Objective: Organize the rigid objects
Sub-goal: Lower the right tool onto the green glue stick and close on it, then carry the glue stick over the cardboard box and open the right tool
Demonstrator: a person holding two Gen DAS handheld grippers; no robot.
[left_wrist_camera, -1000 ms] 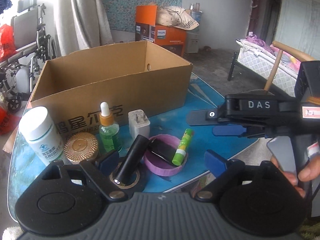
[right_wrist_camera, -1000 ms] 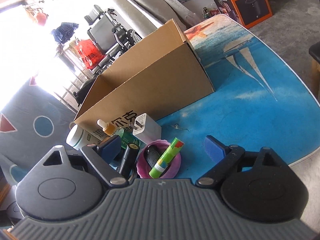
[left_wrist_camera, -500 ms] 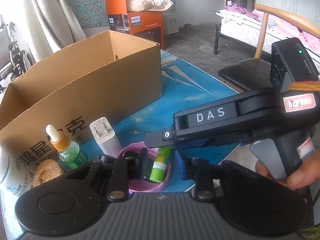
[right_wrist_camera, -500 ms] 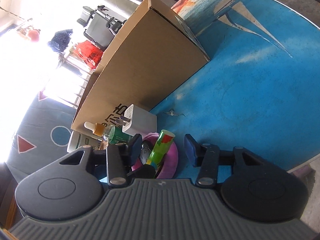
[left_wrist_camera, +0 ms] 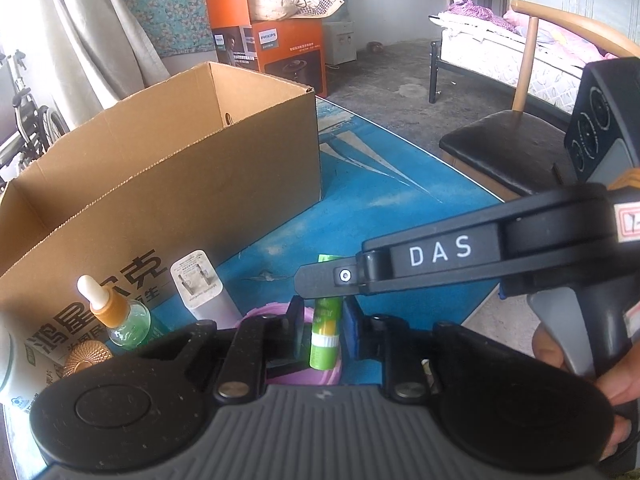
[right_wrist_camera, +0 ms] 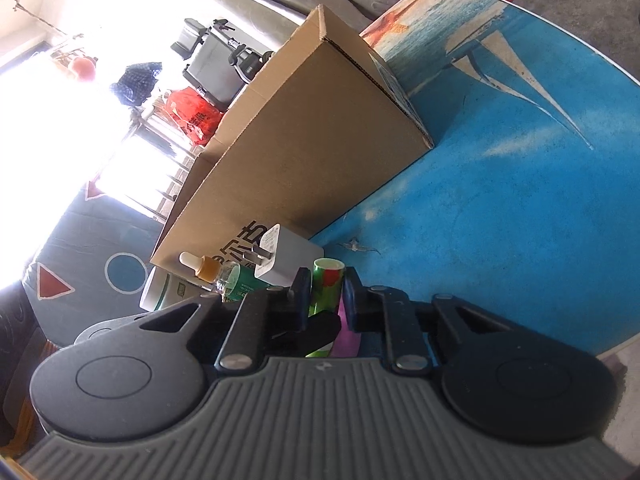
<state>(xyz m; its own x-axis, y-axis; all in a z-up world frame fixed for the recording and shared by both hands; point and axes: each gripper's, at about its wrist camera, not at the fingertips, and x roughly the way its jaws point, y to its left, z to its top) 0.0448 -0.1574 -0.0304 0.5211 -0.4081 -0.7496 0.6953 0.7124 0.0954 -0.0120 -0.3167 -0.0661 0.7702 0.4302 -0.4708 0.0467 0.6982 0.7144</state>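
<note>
Surface: glossy table top (left_wrist_camera: pixel 400 208) printed with blue sea and pale sails.
Left gripper (left_wrist_camera: pixel 324 316): matte black, blue pads, jaws drawn narrow on either side of the glue stick; contact cannot be judged.
Right gripper (right_wrist_camera: pixel 326 292): jaws closed onto the glue stick; "DAS" is lettered in white on its black side.
Glue stick (left_wrist_camera: pixel 325 336): green plastic cylinder with a white band, held near upright over the purple dish, its small print unreadable.
Purple dish (left_wrist_camera: pixel 260 314): smooth, round, shallow.
Charger (left_wrist_camera: pixel 200 284): white rounded block, two metal prongs, grey print too small to read.
Dropper bottle (left_wrist_camera: pixel 120 316): clear green glass, amber collar, white bulb.
Gold lid (left_wrist_camera: pixel 86 354): ribbed and round.
Cardboard box (left_wrist_camera: pixel 180 184): corrugated, open-topped, black Chinese characters printed on its front.
Orange carton (left_wrist_camera: pixel 280 52): marked "PHILIPS", seen on the floor beyond the table.
</note>
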